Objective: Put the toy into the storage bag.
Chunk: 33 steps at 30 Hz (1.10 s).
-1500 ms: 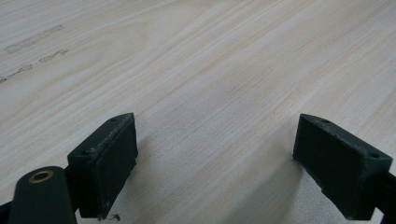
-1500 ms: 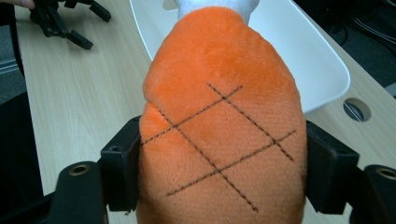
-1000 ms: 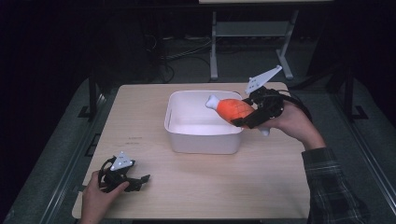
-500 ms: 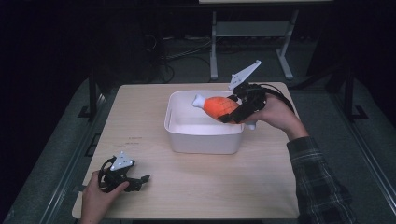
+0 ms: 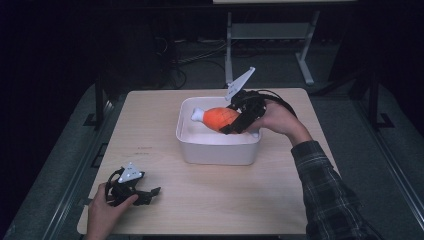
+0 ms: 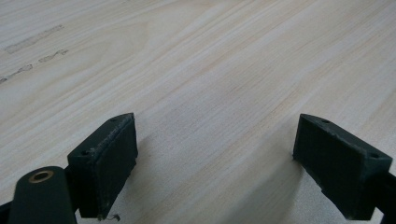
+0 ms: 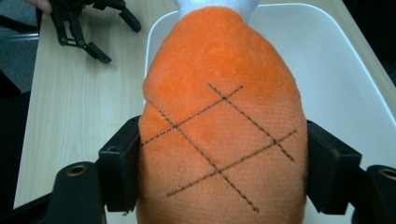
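While it hangs over the white tub (image 5: 218, 150), the orange plush drumstick (image 5: 220, 117) sits above the tub's far right part, its white bone end (image 5: 198, 115) pointing toward the tub's left side. Its fuzzy orange body carries a stitched dark criss-cross pattern, seen up close in the right gripper view (image 7: 219, 130). The right tongs (image 5: 239, 121) are clamped on the plush's thick end, one black jaw pressing each flank, with the person's right hand (image 5: 275, 119) just past the tub's right rim. Inside the tub, the white floor below the plush lies bare.

Around the tub, the pale wood table (image 5: 150, 130) has open boards on every side, widest toward its near edge and left of the tub. Well apart from the tub, by the table's near left corner, the left tongs (image 5: 145, 192) rest low on the wood in the person's left hand (image 5: 102, 212), their jaws spread wide with nothing between them.
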Tool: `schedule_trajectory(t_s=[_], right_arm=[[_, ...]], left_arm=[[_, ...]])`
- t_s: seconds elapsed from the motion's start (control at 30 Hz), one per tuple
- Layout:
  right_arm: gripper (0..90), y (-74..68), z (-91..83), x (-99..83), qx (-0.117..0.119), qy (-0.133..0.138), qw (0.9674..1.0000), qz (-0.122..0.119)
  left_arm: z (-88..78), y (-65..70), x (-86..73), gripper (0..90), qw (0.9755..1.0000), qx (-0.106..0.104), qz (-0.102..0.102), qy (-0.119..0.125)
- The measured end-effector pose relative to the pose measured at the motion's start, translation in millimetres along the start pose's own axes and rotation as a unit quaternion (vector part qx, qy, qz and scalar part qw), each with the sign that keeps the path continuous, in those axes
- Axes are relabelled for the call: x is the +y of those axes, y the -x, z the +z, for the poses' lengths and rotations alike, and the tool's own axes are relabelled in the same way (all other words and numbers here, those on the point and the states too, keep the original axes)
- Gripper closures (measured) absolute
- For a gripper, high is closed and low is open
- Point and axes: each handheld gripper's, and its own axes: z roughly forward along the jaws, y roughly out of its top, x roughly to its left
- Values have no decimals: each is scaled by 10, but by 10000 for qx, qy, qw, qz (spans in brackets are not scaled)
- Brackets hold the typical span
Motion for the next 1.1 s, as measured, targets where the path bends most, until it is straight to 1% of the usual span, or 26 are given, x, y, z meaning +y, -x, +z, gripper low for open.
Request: schedule_trajectory(t_s=[0.1, 0.17, 0.27, 0.57, 0.73, 0.83, 0.97, 1.1], right_arm=[[253, -2, 57, 30, 51, -58, 9999, -90], [250, 0, 98, 44, 82, -104, 9999, -89], [247, 14, 159, 62, 157, -179, 9996, -165], [238, 37, 300, 106, 301, -306, 9988, -220], [235, 39, 367, 119, 317, -350, 9985, -260], [233, 38, 407, 122, 372, -407, 9980, -299], [226, 38, 452, 115, 308, -523, 9976, -345], [221, 48, 468, 108, 322, -539, 9975, -325]], left_arm=[[0, 0, 0, 130, 10000, 0, 0, 0], [0, 0, 0, 130, 10000, 0, 1, 0], [0, 0, 0, 130, 10000, 0, 1, -1], [0, 0, 0, 130, 10000, 1, 2, 0], [1, 0, 0, 130, 10000, 1, 0, 2], [1, 0, 0, 130, 10000, 1, 1, 2], [1, 0, 0, 130, 10000, 0, 1, 2], [1, 0, 0, 130, 10000, 0, 0, 2]])
